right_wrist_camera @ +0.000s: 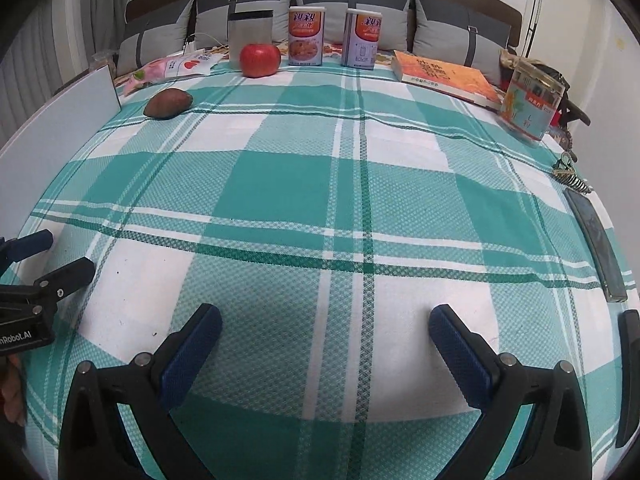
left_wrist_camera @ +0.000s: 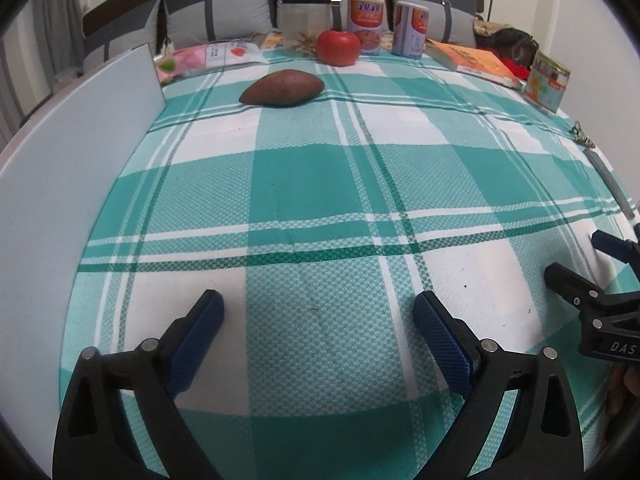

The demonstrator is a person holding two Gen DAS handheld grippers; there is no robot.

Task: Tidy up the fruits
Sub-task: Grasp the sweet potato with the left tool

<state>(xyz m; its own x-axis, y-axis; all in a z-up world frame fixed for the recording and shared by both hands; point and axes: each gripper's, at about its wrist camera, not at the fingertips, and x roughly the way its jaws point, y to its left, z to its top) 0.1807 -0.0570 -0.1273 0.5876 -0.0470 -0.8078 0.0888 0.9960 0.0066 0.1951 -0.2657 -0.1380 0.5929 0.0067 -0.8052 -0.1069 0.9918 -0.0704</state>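
A red apple (left_wrist_camera: pixel 338 47) (right_wrist_camera: pixel 259 59) stands at the far side of the green-and-white checked cloth (left_wrist_camera: pixel 320 184) (right_wrist_camera: pixel 320 200). In front of it, to the left, lies a brown sweet potato (left_wrist_camera: pixel 282 88) (right_wrist_camera: pixel 168 104). My left gripper (left_wrist_camera: pixel 319 306) hovers open over the near part of the cloth, nothing between its blue pads. My right gripper (right_wrist_camera: pixel 325 319) is open too, over the near cloth, and holds nothing. Each gripper shows at the edge of the other's view: the right one (left_wrist_camera: pixel 576 254) at the far right, the left one (right_wrist_camera: pixel 66 250) at the far left.
Behind the apple stand a clear jar (left_wrist_camera: pixel 307 16) (right_wrist_camera: pixel 251 29) and two labelled cans (left_wrist_camera: pixel 365 24) (right_wrist_camera: pixel 306 36). An orange book (left_wrist_camera: pixel 476 62) (right_wrist_camera: pixel 446 76) and a tin (left_wrist_camera: pixel 547 80) (right_wrist_camera: pixel 532 100) sit at the right. A white board (left_wrist_camera: pixel 60 184) (right_wrist_camera: pixel 52 124) runs along the left; a phone (right_wrist_camera: pixel 596 240) lies at the right edge.
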